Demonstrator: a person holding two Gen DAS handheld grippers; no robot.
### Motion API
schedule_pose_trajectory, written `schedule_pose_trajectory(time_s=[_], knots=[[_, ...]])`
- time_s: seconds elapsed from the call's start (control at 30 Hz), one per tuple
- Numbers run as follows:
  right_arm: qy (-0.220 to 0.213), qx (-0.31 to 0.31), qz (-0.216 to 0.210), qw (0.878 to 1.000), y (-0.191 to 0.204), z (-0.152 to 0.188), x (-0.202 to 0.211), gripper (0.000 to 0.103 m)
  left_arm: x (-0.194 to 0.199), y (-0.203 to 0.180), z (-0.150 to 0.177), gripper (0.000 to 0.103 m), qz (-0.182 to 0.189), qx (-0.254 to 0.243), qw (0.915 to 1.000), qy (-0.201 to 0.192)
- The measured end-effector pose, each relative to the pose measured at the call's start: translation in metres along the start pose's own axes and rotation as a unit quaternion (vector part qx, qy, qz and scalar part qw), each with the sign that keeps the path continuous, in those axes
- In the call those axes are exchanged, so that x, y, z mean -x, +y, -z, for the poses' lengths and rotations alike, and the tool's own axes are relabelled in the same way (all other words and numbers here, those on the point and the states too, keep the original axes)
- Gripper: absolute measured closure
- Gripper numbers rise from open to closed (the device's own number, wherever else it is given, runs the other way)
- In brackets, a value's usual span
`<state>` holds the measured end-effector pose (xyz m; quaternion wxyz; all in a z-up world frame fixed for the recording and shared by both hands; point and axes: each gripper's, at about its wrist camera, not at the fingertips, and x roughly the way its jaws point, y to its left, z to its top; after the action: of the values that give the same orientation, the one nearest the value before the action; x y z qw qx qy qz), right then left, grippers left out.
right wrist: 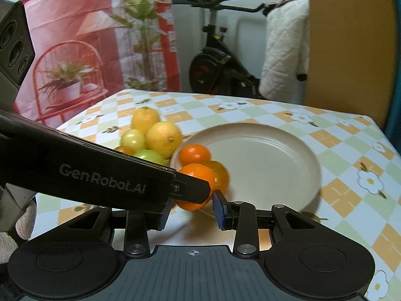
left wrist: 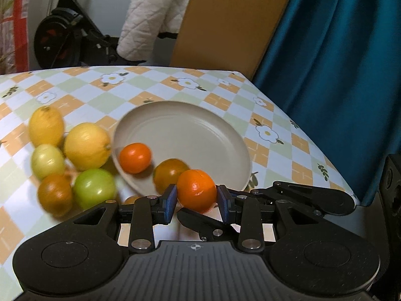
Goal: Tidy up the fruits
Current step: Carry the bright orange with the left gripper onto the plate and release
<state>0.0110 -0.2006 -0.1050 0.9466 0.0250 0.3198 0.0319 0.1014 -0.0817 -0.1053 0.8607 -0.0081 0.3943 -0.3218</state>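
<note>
A round orange (left wrist: pixel 196 190) is held between the blue pads of the left tongs (left wrist: pixel 196 200), which are drawn narrow and closed on its sides. The right tongs (right wrist: pixel 191 208) are also set narrow, and the same orange is seen right at their tips. Whether their pads press on it cannot be told, since the near pad is covered by the left tongs crossing in from the side.

Just beyond both pairs of tongs a beige plate (left wrist: pixel 200 130) is found on the checked tablecloth (left wrist: pixel 275 115). Two small fruits are already placed in its near part: a bright tangerine (left wrist: pixel 135 158) and a darker, greenish-orange one (left wrist: pixel 170 175) just behind the held orange. To the left of the left tongs, beside the plate, a cluster of lemons (left wrist: pixel 86 145) and green fruits (left wrist: pixel 94 188) is left on the cloth.

The main risk is judged to lie in the crossed tools: if one is pulled away while the other is clamped, the smooth orange may be twisted out and dropped. If it is released too near the plate's rim, it may roll off onto the cloth. The darker fruit close behind could also be knocked and sent rolling across the plate
</note>
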Motion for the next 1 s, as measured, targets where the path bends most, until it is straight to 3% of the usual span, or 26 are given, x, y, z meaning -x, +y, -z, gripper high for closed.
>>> schedule_pose_trajectory(time_s=[0.3, 1.0], knots=[[-0.003, -0.041, 0.02, 0.999, -0.025, 0.004, -0.008, 0.07, -0.024, -0.006, -0.009, 0.066, 0.011, -0.008, 0.9998, 0.013], [-0.001, -0.051, -0.01, 0.999, -0.027, 0.002, -0.04, 0.07, -0.033, 0.012, -0.01, 0.066, -0.039, 0.019, 0.9989, 0.018]])
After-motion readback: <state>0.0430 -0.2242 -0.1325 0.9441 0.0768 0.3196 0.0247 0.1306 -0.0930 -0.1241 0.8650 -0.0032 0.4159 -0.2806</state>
